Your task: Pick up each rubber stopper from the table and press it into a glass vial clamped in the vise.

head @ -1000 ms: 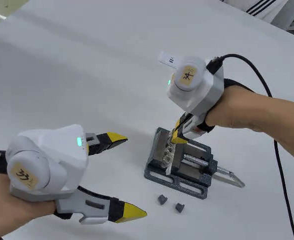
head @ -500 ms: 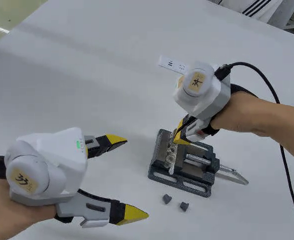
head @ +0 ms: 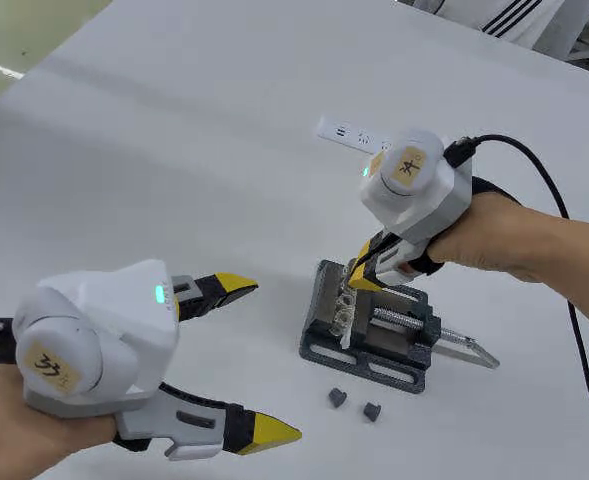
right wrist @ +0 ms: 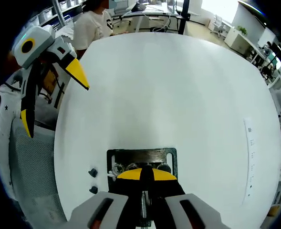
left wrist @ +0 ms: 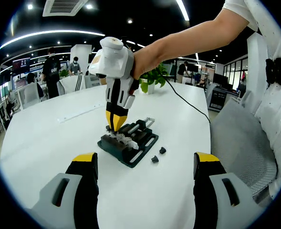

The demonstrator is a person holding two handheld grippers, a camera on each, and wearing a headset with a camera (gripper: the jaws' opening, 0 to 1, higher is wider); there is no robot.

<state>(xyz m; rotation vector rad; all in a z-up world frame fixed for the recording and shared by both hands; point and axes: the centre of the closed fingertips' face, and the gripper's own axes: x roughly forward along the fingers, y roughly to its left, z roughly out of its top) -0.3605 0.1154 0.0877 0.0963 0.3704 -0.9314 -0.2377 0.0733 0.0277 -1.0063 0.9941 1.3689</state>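
Observation:
A dark vise (head: 371,352) stands on the white table and clamps a row of small glass vials (head: 342,308). My right gripper (head: 360,277) points down at the row's far end, shut, with its yellow tips touching the vials; anything between the tips is hidden. In the right gripper view the shut tips (right wrist: 145,174) cover the vials (right wrist: 130,167) in the vise (right wrist: 141,155). Two dark rubber stoppers (head: 337,398) (head: 371,411) lie in front of the vise. My left gripper (head: 259,360) hovers open to the left, holding nothing. From the left gripper view, its fingers (left wrist: 85,160) frame the vise (left wrist: 130,145) and stoppers (left wrist: 154,159).
A white strip (head: 349,133) lies on the table behind the right gripper. A black cable (head: 534,185) trails along the right arm. The vise's screw handle (head: 464,350) sticks out to the right. People and desks stand in the background of the gripper views.
The head camera has shifted a little. My right gripper stays shut at the vials, its body leaning slightly further right. The left gripper stays open and the stoppers have not moved.

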